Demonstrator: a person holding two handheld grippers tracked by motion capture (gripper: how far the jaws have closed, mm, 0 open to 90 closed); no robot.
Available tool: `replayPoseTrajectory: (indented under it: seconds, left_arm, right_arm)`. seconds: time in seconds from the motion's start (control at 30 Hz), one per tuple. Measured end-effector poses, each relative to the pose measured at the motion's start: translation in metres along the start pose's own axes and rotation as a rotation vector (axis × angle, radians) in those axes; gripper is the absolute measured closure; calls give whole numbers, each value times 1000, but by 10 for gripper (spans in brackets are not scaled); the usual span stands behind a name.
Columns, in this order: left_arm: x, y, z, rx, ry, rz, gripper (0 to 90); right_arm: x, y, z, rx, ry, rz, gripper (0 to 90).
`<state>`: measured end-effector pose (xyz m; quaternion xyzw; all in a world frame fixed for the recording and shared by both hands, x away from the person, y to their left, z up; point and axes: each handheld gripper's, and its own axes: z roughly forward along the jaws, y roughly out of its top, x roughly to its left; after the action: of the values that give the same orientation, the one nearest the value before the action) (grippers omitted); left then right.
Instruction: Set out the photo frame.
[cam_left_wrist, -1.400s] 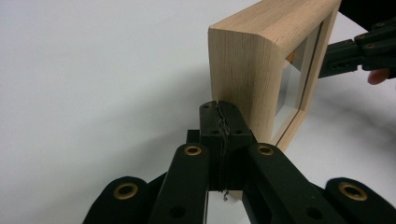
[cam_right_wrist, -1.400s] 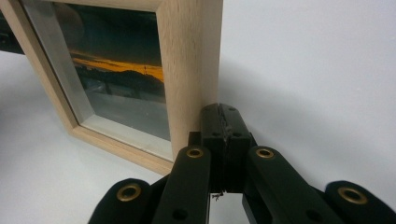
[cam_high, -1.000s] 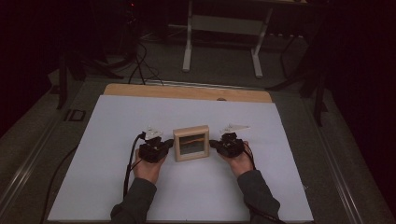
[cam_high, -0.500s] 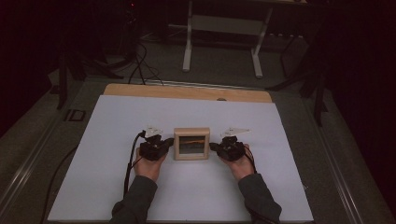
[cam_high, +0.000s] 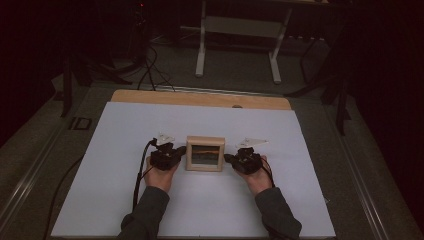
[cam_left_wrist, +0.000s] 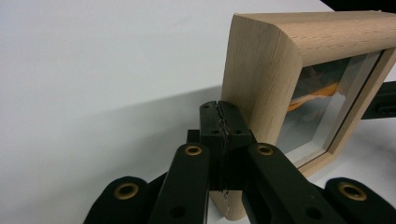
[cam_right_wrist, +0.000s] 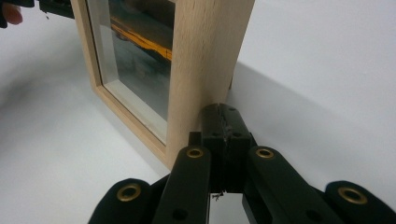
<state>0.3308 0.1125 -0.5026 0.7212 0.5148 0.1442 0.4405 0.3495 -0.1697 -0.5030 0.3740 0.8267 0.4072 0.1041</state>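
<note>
A small light-wood picture frame (cam_high: 205, 154) stands upright in the middle of the white table (cam_high: 125, 200), its glass front toward the person. My left gripper (cam_high: 180, 152) is shut, and its closed tips rest against the frame's left side. In the left gripper view the frame (cam_left_wrist: 261, 79) rises just beyond the gripper (cam_left_wrist: 219, 105), with an orange and dark picture behind the glass. My right gripper (cam_high: 228, 158) is shut too and presses on the opposite side. In the right gripper view the gripper (cam_right_wrist: 219, 109) meets the frame (cam_right_wrist: 205, 51) low on its wooden edge.
A bare wooden strip (cam_high: 200, 98) runs along the table's far edge. Beyond it on the dark floor are a metal stand (cam_high: 240, 45) and cables (cam_high: 150, 70). A black cable (cam_high: 140, 175) trails from the left gripper toward the near edge.
Both hands have settled slightly toward the near edge. The frame stays upright in the same spot between the two shut grippers.
</note>
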Motion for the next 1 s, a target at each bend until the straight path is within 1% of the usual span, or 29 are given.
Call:
replayPoseTrajectory:
  seconds: [0.17,0.43,0.8,0.9,1.0]
  left_arm:
    - [-1,0,-1,2,9,3,900]
    - [-1,0,-3,4,27,-3,899]
    - [0,-1,-3,2,22,-15,897]
    - [1,-1,-2,6,30,-13,876]
    - [2,-1,-3,12,27,-20,855]
  right_arm:
    - [0,0,0,-1,1,1,898]
    - [1,1,2,-2,5,3,897]
    - [1,2,3,1,10,2,897]
    - [0,2,3,-4,14,2,890]
    - [0,2,3,-7,10,-2,889]
